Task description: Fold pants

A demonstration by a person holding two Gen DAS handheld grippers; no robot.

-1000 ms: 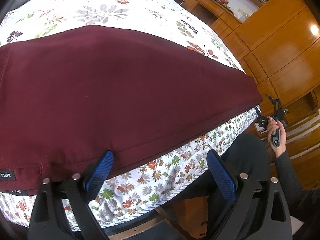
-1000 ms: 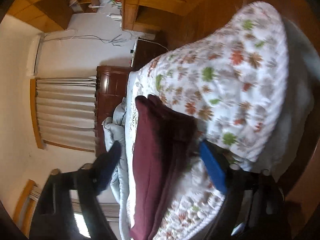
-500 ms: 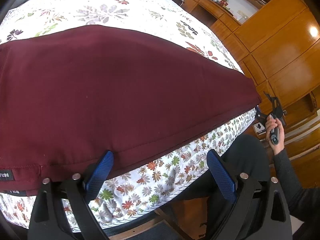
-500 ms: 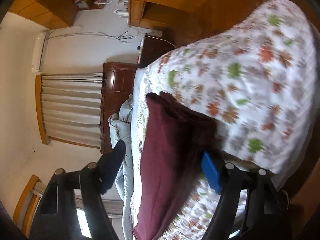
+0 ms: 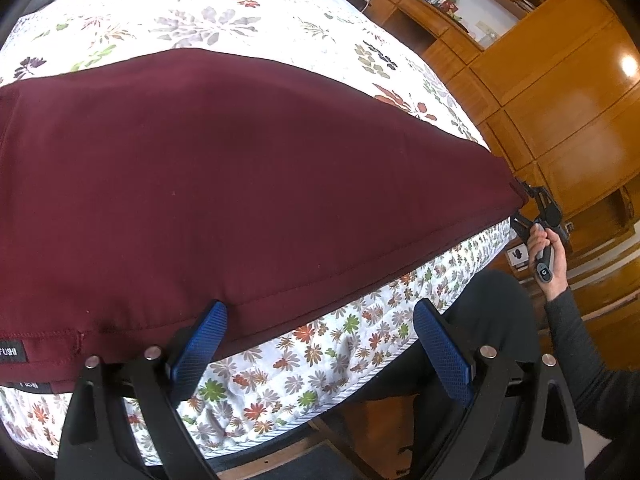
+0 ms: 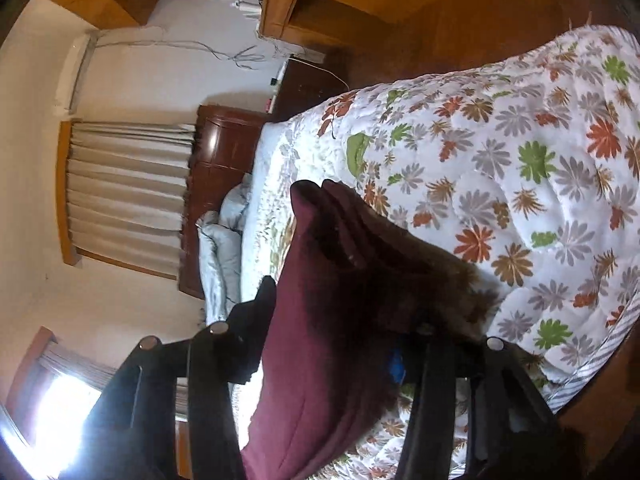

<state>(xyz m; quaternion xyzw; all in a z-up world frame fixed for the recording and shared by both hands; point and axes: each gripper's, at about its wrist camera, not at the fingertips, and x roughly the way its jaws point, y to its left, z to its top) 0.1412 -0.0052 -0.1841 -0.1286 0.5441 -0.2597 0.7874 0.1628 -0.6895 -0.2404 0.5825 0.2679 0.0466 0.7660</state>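
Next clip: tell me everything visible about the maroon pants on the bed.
The maroon pants are a smooth, matte woven fabric, spread flat along the edge of the floral quilt, with a stitched seam on the near side and small black labels at the left end. The right hand-held gripper has the far end's stacked layers between its closing jaws. The left hand-held gripper stands open at the near edge, one blue pad at the seam.
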